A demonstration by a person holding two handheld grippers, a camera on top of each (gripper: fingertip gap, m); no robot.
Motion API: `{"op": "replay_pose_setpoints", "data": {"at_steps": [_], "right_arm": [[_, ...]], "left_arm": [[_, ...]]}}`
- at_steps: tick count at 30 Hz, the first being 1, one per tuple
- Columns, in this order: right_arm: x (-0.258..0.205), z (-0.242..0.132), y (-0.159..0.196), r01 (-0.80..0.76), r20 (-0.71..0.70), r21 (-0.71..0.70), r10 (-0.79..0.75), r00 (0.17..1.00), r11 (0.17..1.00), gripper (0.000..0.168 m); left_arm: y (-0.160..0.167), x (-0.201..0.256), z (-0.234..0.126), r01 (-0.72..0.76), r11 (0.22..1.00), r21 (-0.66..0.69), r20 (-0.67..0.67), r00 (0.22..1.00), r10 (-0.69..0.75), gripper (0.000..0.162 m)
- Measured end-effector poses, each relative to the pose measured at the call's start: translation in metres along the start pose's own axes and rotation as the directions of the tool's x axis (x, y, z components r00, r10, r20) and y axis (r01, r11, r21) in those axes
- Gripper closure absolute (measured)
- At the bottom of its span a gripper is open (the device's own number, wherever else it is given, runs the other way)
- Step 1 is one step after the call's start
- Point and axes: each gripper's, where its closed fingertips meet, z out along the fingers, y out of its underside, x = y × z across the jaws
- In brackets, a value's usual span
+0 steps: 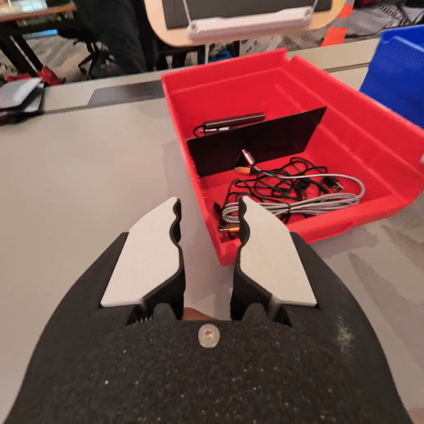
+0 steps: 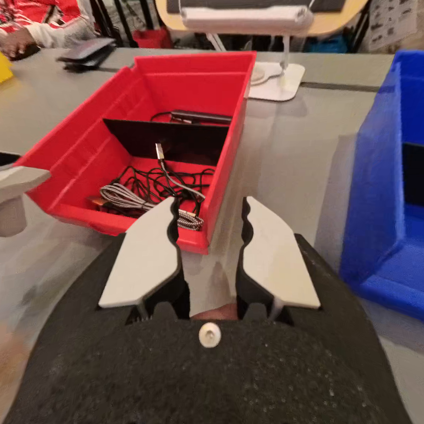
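- While both tools are hovering above the grey table (image 1: 91, 183), the left gripper (image 1: 209, 202) is holding its jaws narrowly parted with nothing between them, its tips sitting over the near left corner of the red bin (image 1: 229, 75).
- The right gripper (image 2: 209, 200) is likewise gaping a little and gripping nothing, hanging over the bin's near right corner.
- The red bin is lying on the table as a long open plastic tray, its long axis running away from both cameras, its lower front lip facing the grippers.
- A black divider (image 1: 254, 142) is standing across the bin, splitting it into a near and a far compartment.
- A grey braided cable (image 1: 316, 202), coiled in a bundle, is lying in the near compartment among thin black cables (image 1: 275, 183), one metal plug (image 2: 159, 151) leaning up against the divider.
- A dark bar-shaped device (image 1: 234, 121) is resting in the far compartment.
- A blue bin (image 2: 378, 183) is standing near the red one, on its right.
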Motion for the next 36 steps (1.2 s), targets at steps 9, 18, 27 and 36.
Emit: {"op": "replay_pose_setpoints", "data": {"at_steps": [9, 18, 27, 36], "right_arm": [[-0.007, 0.050, 0.015, -0.037, -0.105, -0.006, 0.036, 0.994, 0.999, 0.142], [-0.045, 0.043, 0.004, -0.019, -0.215, 0.014, 0.021, 0.976, 1.000, 0.165], [-0.177, 0.102, -0.015, 0.061, -0.179, 0.021, -0.057, 0.982, 0.998, 0.162], [-0.241, 0.144, -0.004, 0.092, -0.074, -0.042, -0.095, 0.993, 0.995, 0.155]], "left_arm": [[0.028, 0.000, 0.034, 0.089, 0.989, -0.119, -0.055, 0.994, -0.096, 0.147], [0.013, -0.055, 0.021, 0.034, 0.997, -0.069, 0.040, 0.999, -0.031, 0.160], [0.018, -0.199, 0.016, -0.005, 1.000, -0.030, 0.036, 0.999, 0.006, 0.160], [0.047, -0.268, 0.025, 0.061, 0.994, -0.086, 0.038, 0.998, -0.058, 0.159]]}}
